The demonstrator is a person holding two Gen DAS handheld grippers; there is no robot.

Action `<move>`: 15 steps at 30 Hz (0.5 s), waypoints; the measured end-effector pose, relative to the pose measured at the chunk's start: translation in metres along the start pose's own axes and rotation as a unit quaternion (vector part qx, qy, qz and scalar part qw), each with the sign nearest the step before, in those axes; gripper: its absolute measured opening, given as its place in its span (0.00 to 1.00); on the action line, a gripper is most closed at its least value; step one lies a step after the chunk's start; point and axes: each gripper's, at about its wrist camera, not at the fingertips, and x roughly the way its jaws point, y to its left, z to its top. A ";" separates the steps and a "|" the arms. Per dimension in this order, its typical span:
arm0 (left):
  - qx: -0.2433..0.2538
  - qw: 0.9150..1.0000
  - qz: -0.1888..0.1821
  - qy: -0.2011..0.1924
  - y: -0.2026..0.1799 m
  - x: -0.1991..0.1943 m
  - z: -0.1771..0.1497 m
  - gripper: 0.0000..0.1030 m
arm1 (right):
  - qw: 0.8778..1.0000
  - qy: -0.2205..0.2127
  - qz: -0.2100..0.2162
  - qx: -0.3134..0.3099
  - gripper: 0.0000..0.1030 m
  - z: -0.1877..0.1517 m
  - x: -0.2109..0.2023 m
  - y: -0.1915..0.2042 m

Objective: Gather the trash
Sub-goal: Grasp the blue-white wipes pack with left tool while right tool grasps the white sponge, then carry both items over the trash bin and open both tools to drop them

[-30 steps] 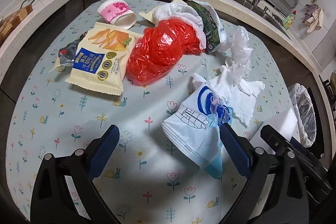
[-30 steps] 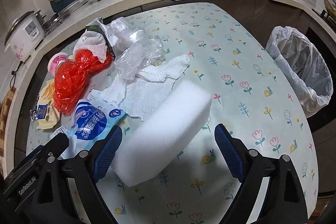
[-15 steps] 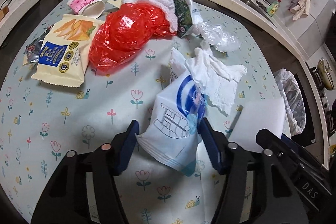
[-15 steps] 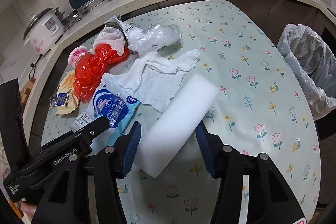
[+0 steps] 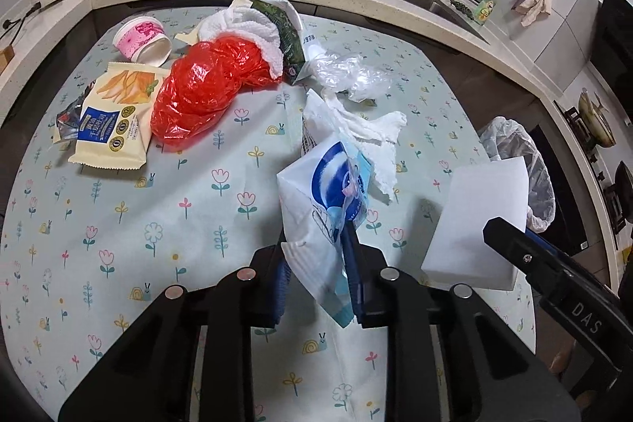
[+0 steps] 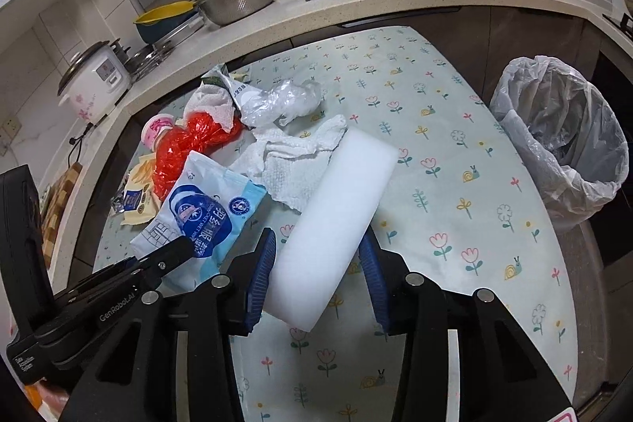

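Biggest thing here is the counter (image 5: 166, 232), covered in a pale green cloth printed with little tulips and snails. Off its right edge sits the bin (image 6: 561, 145), lined with a thin, crinkly see-through bag.

Then the trash. The foam block (image 6: 340, 208) is a plain white rectangular slab, matte and smooth, and it's up off the cloth, tilted, near the counter's right side. The right claw (image 6: 316, 271) has just been closing and now has it pinched across its short width between the blue ribbed pads. The wipes pack (image 5: 320, 208) is a soft, glossy white-and-blue pouch, creased where it's squeezed; the left claw (image 5: 316, 275) has just been closing too and is clamped on its lower end, pack standing up out of the jaws, near the middle of the counter. Both claws angle downward, side by side.

Still lying on the cloth toward the far edge: a shiny crumpled red bag (image 5: 205, 86), a flat cream snack packet (image 5: 114, 117) toward the far-left corner, a dimpled white paper towel (image 5: 368, 133) touching the wipes pack, a wad of clear plastic (image 5: 352, 74), and a small pink cup (image 5: 144, 38) on its side.
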 end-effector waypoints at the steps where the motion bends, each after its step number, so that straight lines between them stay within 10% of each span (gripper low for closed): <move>1: 0.002 1.000 -0.001 -0.004 -0.003 -0.004 0.000 0.23 | 1.000 -0.005 -0.001 0.003 0.40 0.001 -0.004 -0.003; 15: 0.047 0.998 -0.015 -0.031 -0.064 -0.028 0.003 0.23 | 0.997 -0.057 -0.014 0.052 0.40 0.010 -0.051 -0.066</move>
